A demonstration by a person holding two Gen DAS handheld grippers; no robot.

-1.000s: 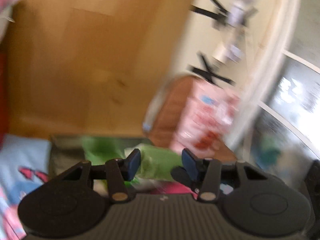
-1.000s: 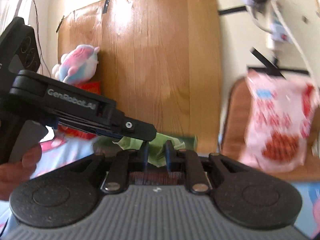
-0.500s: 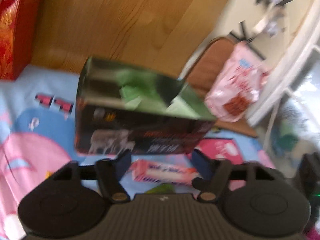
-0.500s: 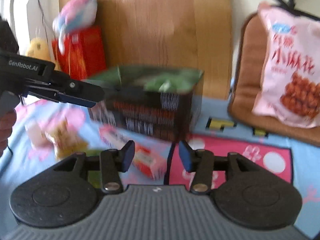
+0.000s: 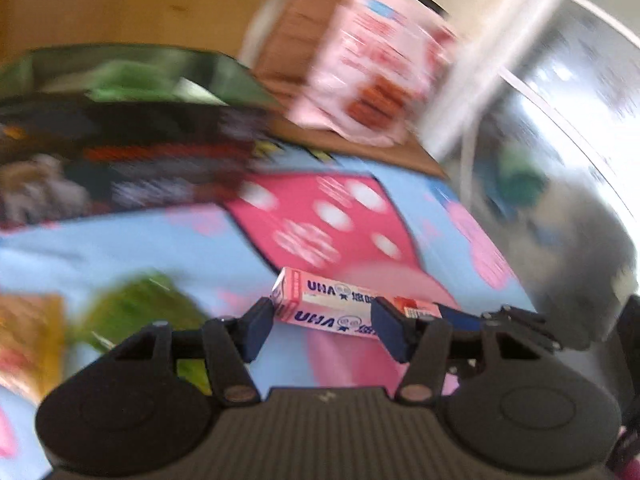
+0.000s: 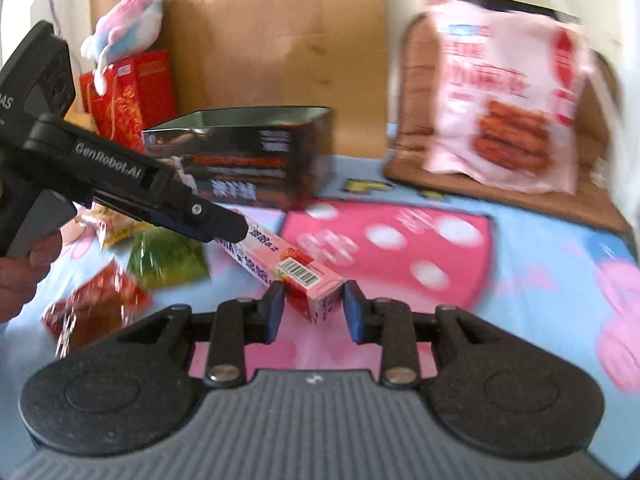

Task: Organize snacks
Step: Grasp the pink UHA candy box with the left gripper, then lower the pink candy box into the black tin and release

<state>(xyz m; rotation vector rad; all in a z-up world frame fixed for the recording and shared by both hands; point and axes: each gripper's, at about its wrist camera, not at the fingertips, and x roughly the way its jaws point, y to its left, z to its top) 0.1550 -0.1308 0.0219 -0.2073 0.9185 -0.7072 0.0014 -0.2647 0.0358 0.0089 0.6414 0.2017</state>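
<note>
A long pink UHA candy box (image 6: 288,268) lies on the blue and pink mat (image 6: 540,264). My right gripper (image 6: 313,306) is open with its fingers on either side of the box's near end. My left gripper (image 5: 322,328) is open too, its fingers straddling the same box (image 5: 320,308) from the other side; its body shows in the right wrist view (image 6: 120,184). A black open-topped box (image 6: 248,160) with green packets inside stands behind on the mat. Loose green (image 6: 164,256), red (image 6: 96,304) and yellow (image 6: 112,220) snack packets lie at the left.
A large pink snack bag (image 6: 508,96) leans on a brown cushion (image 6: 412,120) at the back right. A red carton (image 6: 128,96) with a plush toy (image 6: 124,28) on it stands at the back left, against a wooden board (image 6: 272,40).
Both grippers have come down from above the black box to the mat. The right gripper opened after the green packet. Both now straddle the pink candy box.
</note>
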